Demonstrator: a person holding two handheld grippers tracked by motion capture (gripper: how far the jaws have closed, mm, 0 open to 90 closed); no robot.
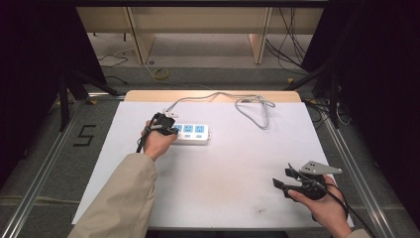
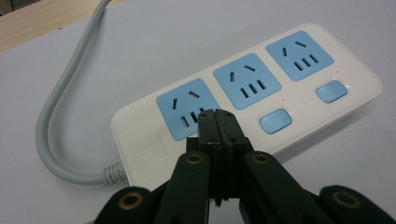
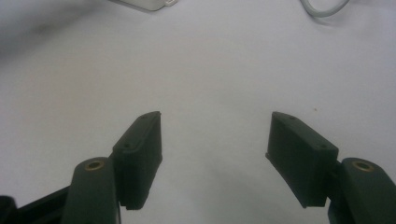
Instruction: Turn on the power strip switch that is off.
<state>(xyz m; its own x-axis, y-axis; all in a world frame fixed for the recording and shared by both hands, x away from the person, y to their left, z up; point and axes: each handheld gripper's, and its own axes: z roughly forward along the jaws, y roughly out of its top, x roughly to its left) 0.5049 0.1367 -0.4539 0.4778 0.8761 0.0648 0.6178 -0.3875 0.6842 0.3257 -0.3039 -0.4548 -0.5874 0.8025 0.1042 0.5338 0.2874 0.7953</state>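
A white power strip (image 1: pixel 192 133) (image 2: pixel 289 107) with three blue sockets and blue buttons lies on the white table sheet (image 1: pixel 223 168). Its grey cable (image 1: pixel 250 106) (image 2: pixel 60 121) runs off the left end and loops toward the back right. My left gripper (image 1: pixel 168 130) (image 2: pixel 216 115) is shut with nothing between its jaws; the tips sit at the first socket and the spot where its button would be, at the strip's cable end. My right gripper (image 1: pixel 281 179) (image 3: pixel 215 140) stands open above bare sheet at the front right, nothing between its jaws.
The sheet covers a wooden table (image 1: pixel 148 95) whose far edge shows. Metal rails (image 1: pixel 44 158) flank the table. Loose cables (image 1: pixel 161 74) lie on the floor beyond. A corner of the strip (image 3: pixel 149 4) sits at the top of the right gripper view.
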